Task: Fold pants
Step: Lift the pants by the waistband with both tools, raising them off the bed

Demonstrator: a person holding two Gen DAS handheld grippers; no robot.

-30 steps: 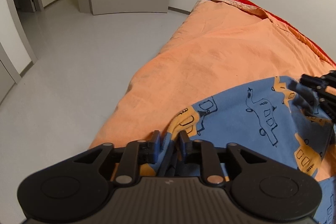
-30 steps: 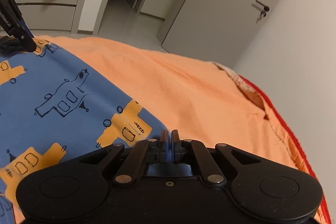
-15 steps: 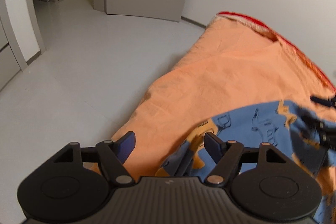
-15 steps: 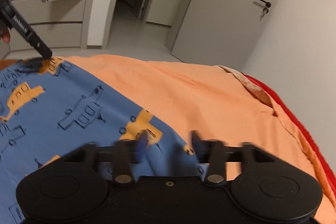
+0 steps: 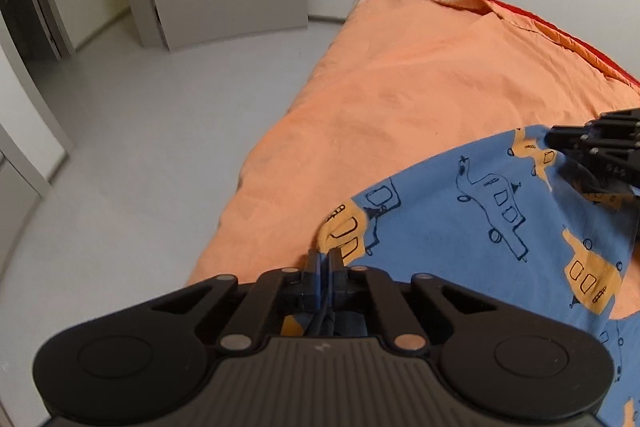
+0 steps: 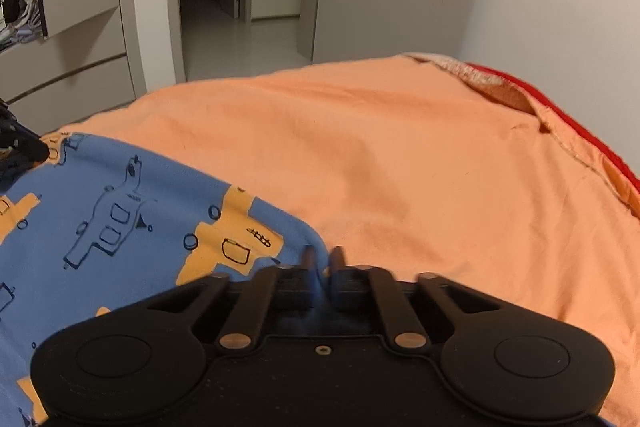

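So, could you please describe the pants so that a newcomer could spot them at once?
Find the bed with the orange sheet. The pants lie spread on its near part. They are the only blue cloth there, printed with orange patches and dark outline drawings.

Dim, warm indoor light tints both wrist views. Fisheye bending curves walls and door frames toward the dark corners. The right gripper (image 6: 322,261) fingertips are motion-blurred; the left gripper (image 5: 323,259) is sharp, with soft shadows beyond it.

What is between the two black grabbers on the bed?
Only the blue pants stretch from the left gripper to the right gripper, lying on the orange blanket. Both pinch the pants' edge. The left wrist view shows it best.
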